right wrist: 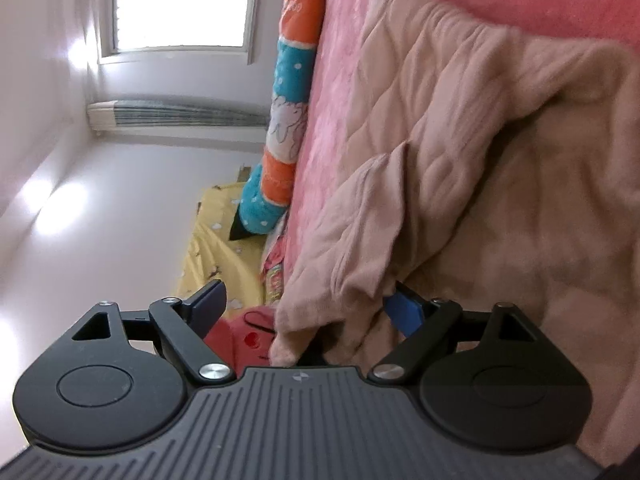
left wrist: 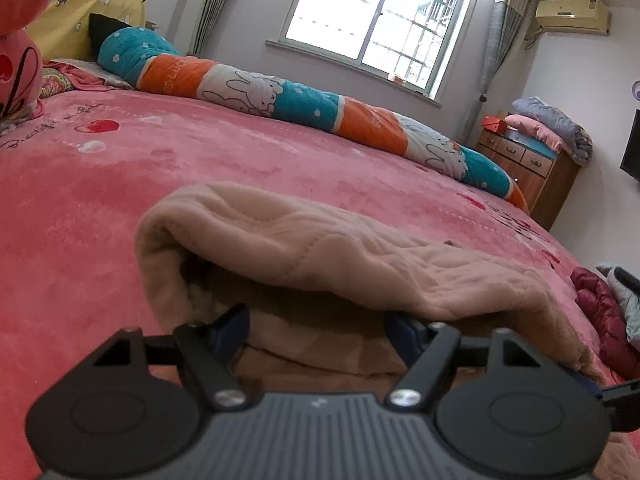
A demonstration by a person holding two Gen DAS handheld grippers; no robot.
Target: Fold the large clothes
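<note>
A beige quilted garment (left wrist: 340, 256) lies on the pink bed cover (left wrist: 200, 160), its upper layer folded over towards me. My left gripper (left wrist: 316, 326) is low at its near edge, jaws spread wide. Fabric lies between and over the fingertips, and the pads do not press on it. The right wrist view is rolled onto its side. There the garment (right wrist: 460, 140) lies in rumpled folds on the bed cover (right wrist: 340, 80). A loose edge hangs between the wide-set jaws of my right gripper (right wrist: 306, 308). Only the blue right pad (right wrist: 404, 314) touches cloth.
A long rolled quilt (left wrist: 304, 100) in teal, orange and white runs along the bed's far side under the window. A pink pillow (left wrist: 16, 60) sits at the left. A dark red jacket (left wrist: 604, 312) lies at the bed's right edge. A wooden dresser (left wrist: 528, 160) stands beyond.
</note>
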